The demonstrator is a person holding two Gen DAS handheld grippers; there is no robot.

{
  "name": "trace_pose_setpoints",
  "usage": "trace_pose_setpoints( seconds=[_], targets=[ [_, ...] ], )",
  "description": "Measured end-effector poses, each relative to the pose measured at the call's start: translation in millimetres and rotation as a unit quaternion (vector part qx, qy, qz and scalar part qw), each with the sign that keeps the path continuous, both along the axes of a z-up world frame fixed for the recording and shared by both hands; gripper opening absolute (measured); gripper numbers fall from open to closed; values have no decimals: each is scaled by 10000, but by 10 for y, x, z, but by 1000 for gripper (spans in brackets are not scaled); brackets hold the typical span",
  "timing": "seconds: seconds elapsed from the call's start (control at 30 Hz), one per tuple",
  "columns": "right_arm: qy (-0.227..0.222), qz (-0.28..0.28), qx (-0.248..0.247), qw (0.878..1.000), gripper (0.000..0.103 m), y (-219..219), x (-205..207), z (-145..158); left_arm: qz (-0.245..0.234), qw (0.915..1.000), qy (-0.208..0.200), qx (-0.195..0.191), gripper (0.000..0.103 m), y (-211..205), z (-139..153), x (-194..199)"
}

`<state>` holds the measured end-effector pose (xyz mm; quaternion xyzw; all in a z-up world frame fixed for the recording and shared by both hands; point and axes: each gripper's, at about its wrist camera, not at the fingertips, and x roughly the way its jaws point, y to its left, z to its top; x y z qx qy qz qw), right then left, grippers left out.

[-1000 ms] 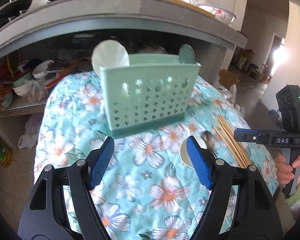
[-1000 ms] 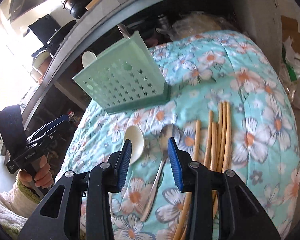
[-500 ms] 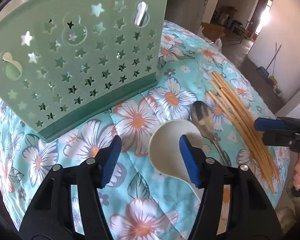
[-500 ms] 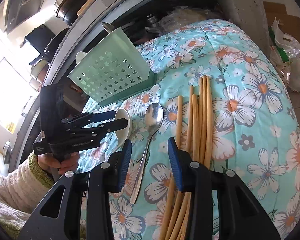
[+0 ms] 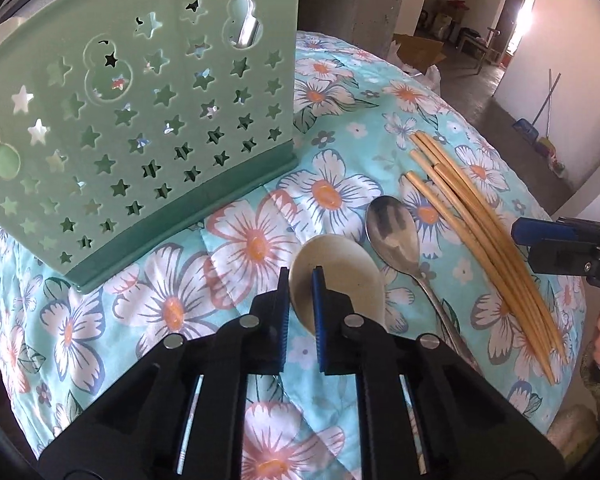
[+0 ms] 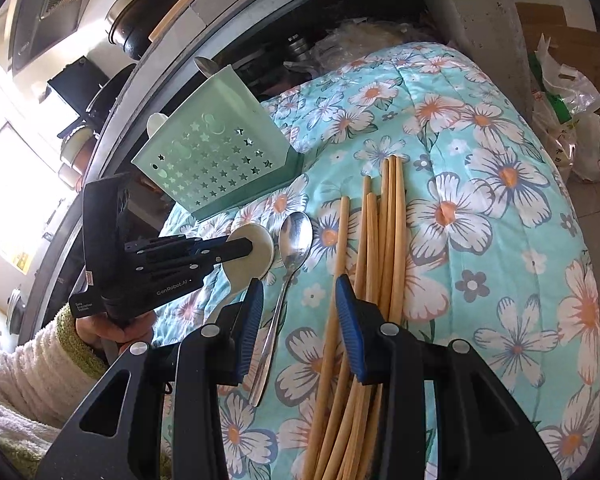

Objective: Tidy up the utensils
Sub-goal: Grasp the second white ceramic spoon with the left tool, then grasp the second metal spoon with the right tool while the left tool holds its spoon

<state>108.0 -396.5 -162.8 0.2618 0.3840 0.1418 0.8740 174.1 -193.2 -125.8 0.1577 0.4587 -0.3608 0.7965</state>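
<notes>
a soft cloth (image 5: 340, 152) with big white and orange flowers covers the table. on it stands a green holder (image 5: 140, 120) full of star holes, at about 10 o'clock in the left wrist view, and a shiny handle shows through one hole near its top. behind the holder a grey counter (image 6: 204, 8) runs across with a dark pot (image 6: 148, 20) on it. a bunch of long wooden chopsticks (image 5: 480, 240) lies at about 3 o'clock from the white spoon (image 5: 340, 280), and a metal spoon (image 5: 392, 232) lies between them, just beside the white one. nothing blocks the way from the spoons to the holder. the white spoon is round, smooth and cream in colour, and it lies near the middle of the cloth, in front of the holder. the left gripper (image 5: 301, 276) has just been closing, and its jaws are now very narrow, pinching the left edge of the white spoon's bowl. the right gripper (image 6: 298, 292) hangs above the cloth with its jaws partly apart and nothing held; the metal spoon's handle and one chopstick lie on the cloth beneath the gap. a hand in a fuzzy white sleeve (image 6: 32, 368) holds the left gripper at about 8 o'clock in the right wrist view.
</notes>
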Motion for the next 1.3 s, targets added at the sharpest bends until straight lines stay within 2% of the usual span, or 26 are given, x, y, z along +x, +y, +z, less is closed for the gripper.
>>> trace_pose_setpoints(
  seconds=[0.3, 0.53, 0.8, 1.03, 1.2, 1.3],
  targets=[
    [48, 238, -296, 9993, 37, 164, 160, 51, 187, 9998, -89, -33, 4, 257, 131, -65],
    [47, 565, -957, 9938, 37, 381, 485, 88, 587, 9983, -66, -28, 3, 691, 239, -52],
    [210, 736, -1562, 9848, 33, 463, 879, -22, 1073, 9942, 42, 16, 3, 1197, 236, -21],
    [422, 848, -1754, 9799, 29, 485, 1065, -120, 1143, 9934, 94, -21, 3, 1304, 212, -13],
    [508, 946, -1803, 9777, 16, 529, 1066, -111, 1139, 9934, 98, -1, 3, 1287, 194, -13],
    [526, 990, -1914, 9751, 14, 579, 1052, -119, 1145, 9934, 106, -7, 3, 1306, 199, -11]
  ],
)
